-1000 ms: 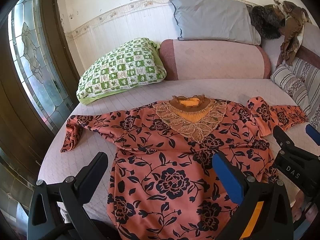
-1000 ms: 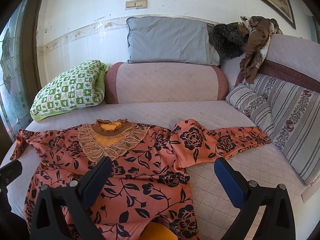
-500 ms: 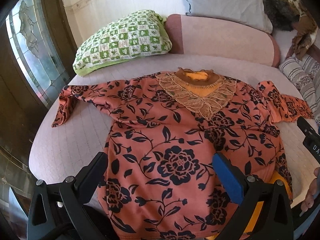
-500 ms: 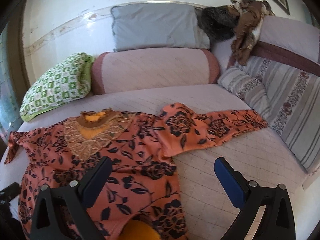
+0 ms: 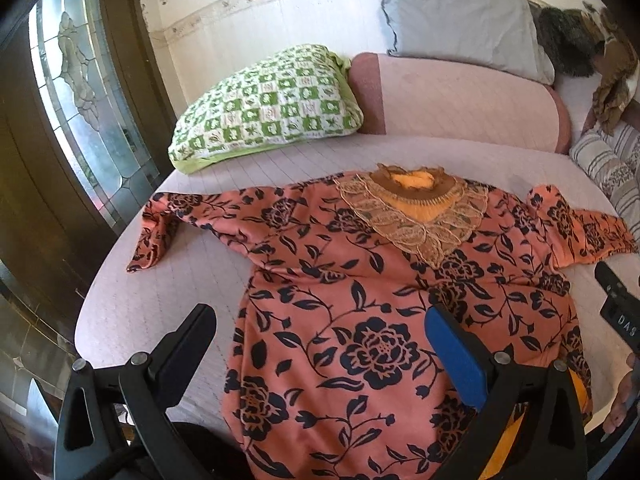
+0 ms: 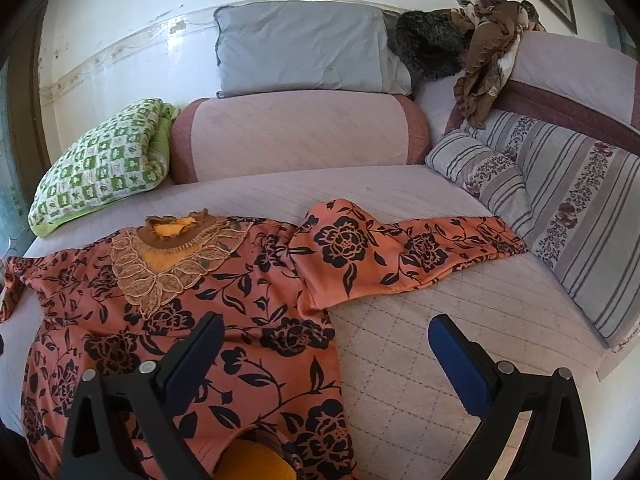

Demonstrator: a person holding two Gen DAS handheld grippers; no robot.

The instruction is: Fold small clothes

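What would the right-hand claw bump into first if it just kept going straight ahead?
Probably the floral top's outstretched sleeve, lying on the bed ahead of the open right gripper. Depth is unclear; aimed lower, it meets the bed cover first.

dress (image 5: 360, 320): 1 lying flat
grippers: 2 hovering, left (image 5: 320, 344), right (image 6: 326, 350)
pillows: 3 sitting, green (image 6: 100, 168), grey (image 6: 308, 56), striped (image 6: 480, 168)
bolster (image 6: 300, 136): 1

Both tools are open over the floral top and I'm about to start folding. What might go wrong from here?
1. The orange floral top has its hem hanging over the front edge of the pink quilted bed; pulling a sleeve may drag it off.
2. The left sleeve is twisted at its cuff, so folding it in may trap a crease.
3. The right sleeve is already doubled near the shoulder; the right tool may pinch two layers.
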